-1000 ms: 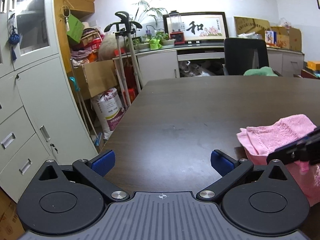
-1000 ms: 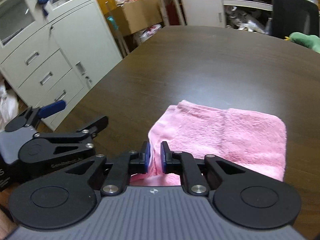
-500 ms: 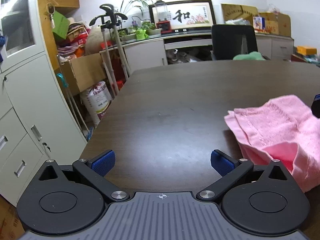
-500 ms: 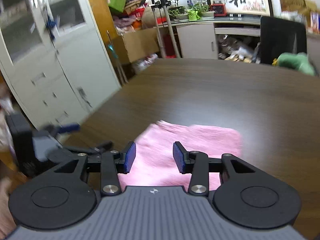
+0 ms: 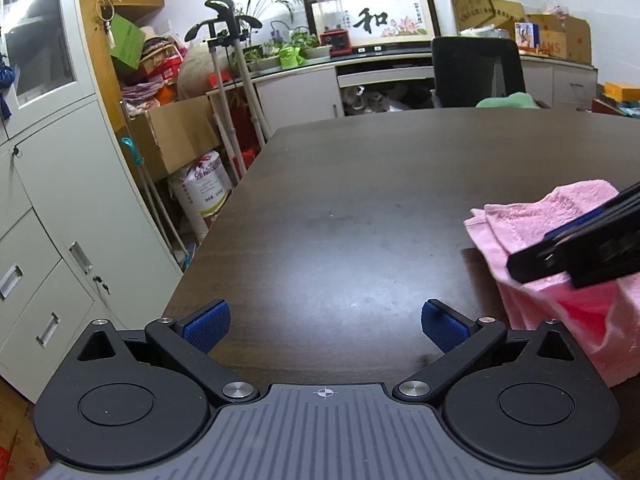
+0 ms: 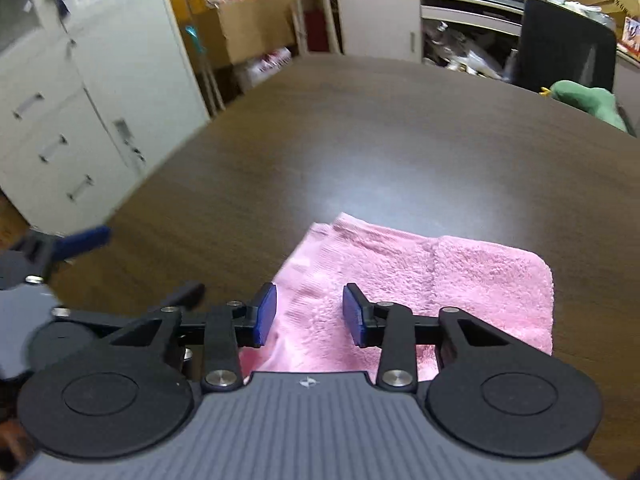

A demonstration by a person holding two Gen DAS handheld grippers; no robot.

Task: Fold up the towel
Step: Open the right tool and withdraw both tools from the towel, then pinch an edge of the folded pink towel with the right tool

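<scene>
A pink towel [image 6: 440, 280] lies folded on the dark wooden table [image 6: 360, 152], with its near part hanging over the table's front edge. My right gripper [image 6: 310, 314] hovers open just above the towel's near left part, with nothing pinched between its blue pads. In the left wrist view the towel [image 5: 532, 220] sits at the far right, partly hidden by the right gripper [image 5: 568, 248] reaching in over it. My left gripper [image 5: 325, 326] stands wide open over bare table, left of the towel and apart from it. It also shows blurred at the right wrist view's left edge.
Grey metal cabinets [image 5: 48, 208] stand left of the table. Cardboard boxes, a sack [image 5: 204, 192] and a walking frame [image 5: 228, 76] crowd the floor beyond. A black chair [image 5: 476, 72] and a green cloth [image 5: 508, 101] are at the table's far end.
My right gripper was shut on the towel's near edge, then let go and opened. It lifted back and has come down over the towel again. The left gripper stayed open.
</scene>
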